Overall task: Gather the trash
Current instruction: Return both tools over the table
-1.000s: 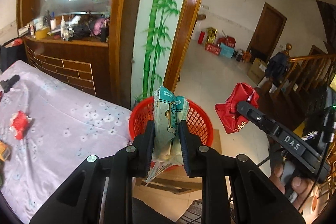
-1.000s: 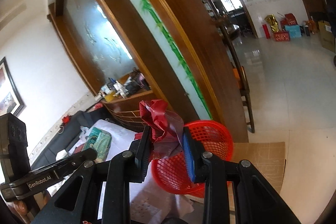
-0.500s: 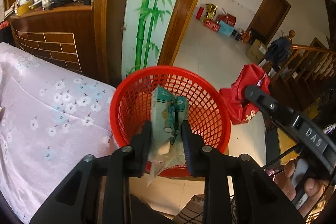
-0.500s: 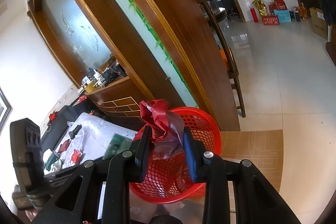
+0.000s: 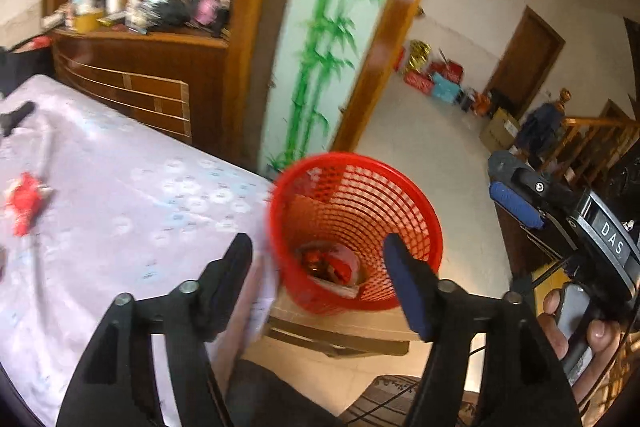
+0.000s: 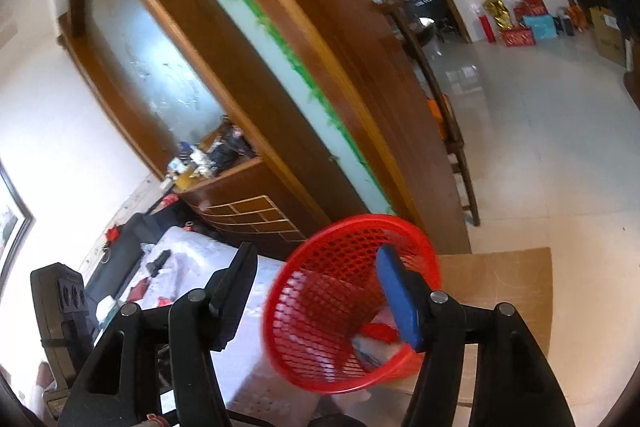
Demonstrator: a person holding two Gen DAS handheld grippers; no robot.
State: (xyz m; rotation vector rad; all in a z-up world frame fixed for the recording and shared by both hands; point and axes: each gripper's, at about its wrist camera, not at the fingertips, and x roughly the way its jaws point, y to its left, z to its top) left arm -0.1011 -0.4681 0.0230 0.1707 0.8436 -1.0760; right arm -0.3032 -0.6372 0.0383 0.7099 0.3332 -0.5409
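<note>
A red mesh basket (image 5: 356,203) stands on a low wooden stool beside the table; it also shows in the right wrist view (image 6: 320,307). Red and pale trash (image 5: 330,267) lies at its bottom, seen too in the right wrist view (image 6: 376,339). My left gripper (image 5: 318,263) is open and empty over the basket's near side. My right gripper (image 6: 316,279) is open and empty above the basket's rim; it also shows in the left wrist view (image 5: 516,203). A red scrap (image 5: 24,201) lies on the flowered tablecloth (image 5: 120,195).
A wooden partition with a bamboo-painted glass panel (image 5: 320,39) stands behind the basket. A cluttered wooden shelf (image 5: 140,27) is at the back left. Tiled floor (image 5: 432,147) opens to the right, with boxes (image 5: 436,83) by the far wall and a stair railing (image 5: 592,143).
Both grippers have opened. The green packet from the left and the red bag from the right have dropped into the basket. Both grippers have drawn back a little.
</note>
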